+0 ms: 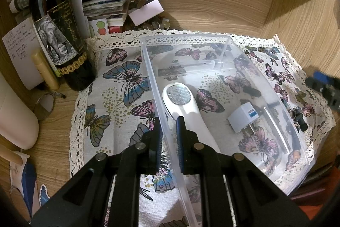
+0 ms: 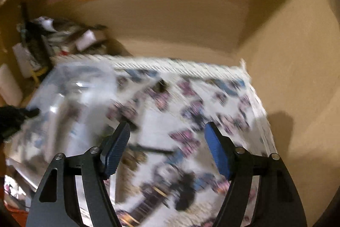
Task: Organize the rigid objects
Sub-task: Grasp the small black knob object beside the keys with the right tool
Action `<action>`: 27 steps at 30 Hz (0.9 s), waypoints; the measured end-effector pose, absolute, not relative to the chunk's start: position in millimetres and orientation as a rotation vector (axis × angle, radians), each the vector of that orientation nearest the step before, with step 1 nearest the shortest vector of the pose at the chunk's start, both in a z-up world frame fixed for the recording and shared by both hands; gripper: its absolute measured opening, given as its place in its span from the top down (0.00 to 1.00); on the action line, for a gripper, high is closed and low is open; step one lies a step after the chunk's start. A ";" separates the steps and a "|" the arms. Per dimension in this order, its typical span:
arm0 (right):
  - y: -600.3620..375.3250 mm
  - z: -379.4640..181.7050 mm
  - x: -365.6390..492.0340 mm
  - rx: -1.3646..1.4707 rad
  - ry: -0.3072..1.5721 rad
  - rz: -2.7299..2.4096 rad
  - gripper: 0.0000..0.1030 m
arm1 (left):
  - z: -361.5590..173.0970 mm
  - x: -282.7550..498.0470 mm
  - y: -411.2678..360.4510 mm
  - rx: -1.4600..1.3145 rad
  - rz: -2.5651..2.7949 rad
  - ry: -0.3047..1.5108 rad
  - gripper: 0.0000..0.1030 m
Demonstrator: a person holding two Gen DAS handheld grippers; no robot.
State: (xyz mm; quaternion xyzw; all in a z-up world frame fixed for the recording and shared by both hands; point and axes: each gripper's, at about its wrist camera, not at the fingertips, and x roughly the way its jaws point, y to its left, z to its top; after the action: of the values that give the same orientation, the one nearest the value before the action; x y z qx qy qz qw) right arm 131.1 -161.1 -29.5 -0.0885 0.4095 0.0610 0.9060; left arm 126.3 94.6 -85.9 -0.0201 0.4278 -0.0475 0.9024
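A clear plastic bin [image 1: 212, 39] sits on a butterfly-print cloth [image 1: 119, 82]. Inside lie a white handheld device with a round mesh head [image 1: 187, 107], a white plug adapter [image 1: 244, 116] and a thin metal rod [image 1: 276, 129]. My left gripper [image 1: 169, 133] is shut on the bin's left wall, one finger inside and one outside. My right gripper [image 2: 167, 142] is open and empty above the cloth; its view is motion-blurred. The bin shows blurred at the left in the right wrist view [image 2: 74, 95]. The right gripper also shows at the far right edge [image 1: 325, 88].
A dark wine bottle [image 1: 57, 31] stands left of the cloth, with a cream tube [image 1: 45, 69], a small round mirror [image 1: 44, 105], papers and clutter [image 1: 110, 5] behind. A small black object [image 1: 297, 116] lies on the cloth right of the bin. Wooden walls enclose the back and right.
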 end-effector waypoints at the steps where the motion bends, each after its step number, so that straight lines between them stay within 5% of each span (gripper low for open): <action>1: -165.0 -36.3 128.9 -0.181 0.864 0.112 0.32 | -85.8 125.7 93.9 -0.040 -0.097 0.884 0.88; 11: -199.6 -87.9 107.1 -0.128 1.014 0.034 0.35 | -85.9 125.4 93.8 -0.036 -0.097 0.884 0.88; 27: -214.5 -99.5 122.8 -0.065 1.041 0.069 0.84 | -86.1 124.6 94.3 -0.036 -0.098 0.883 0.88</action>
State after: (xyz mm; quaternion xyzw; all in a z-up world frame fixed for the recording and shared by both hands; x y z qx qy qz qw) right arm 122.8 -214.5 -99.5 -0.0310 0.4971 0.0332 0.8665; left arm 124.6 94.3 -86.1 -0.0175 0.4273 -0.0476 0.9027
